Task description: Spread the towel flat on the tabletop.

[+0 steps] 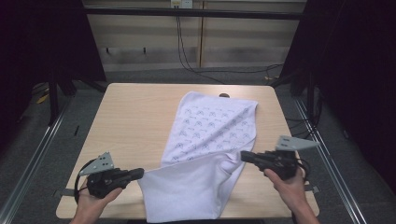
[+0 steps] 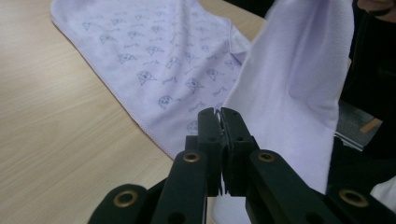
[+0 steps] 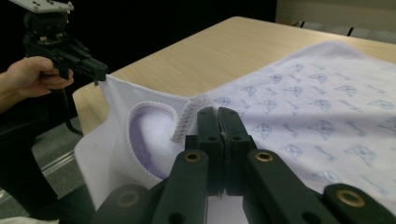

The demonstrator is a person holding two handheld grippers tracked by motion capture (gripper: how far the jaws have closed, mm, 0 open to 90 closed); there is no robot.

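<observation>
A pale lilac cloth printed with small grey figures lies across the wooden table, its plain white underside turned up near the front edge. My left gripper is shut on the cloth's near left corner, which it holds off the table. My right gripper is shut on the near right hem. Between them the raised edge sags. In the left gripper view the jaws pinch the cloth. The right gripper view has the jaws closed on the stitched hem, with the left gripper farther off.
The table's front edge lies just under the hanging cloth. A small dark object sits at the cloth's far edge. Metal rails run along both sides of the table, and cables trail on the floor behind it.
</observation>
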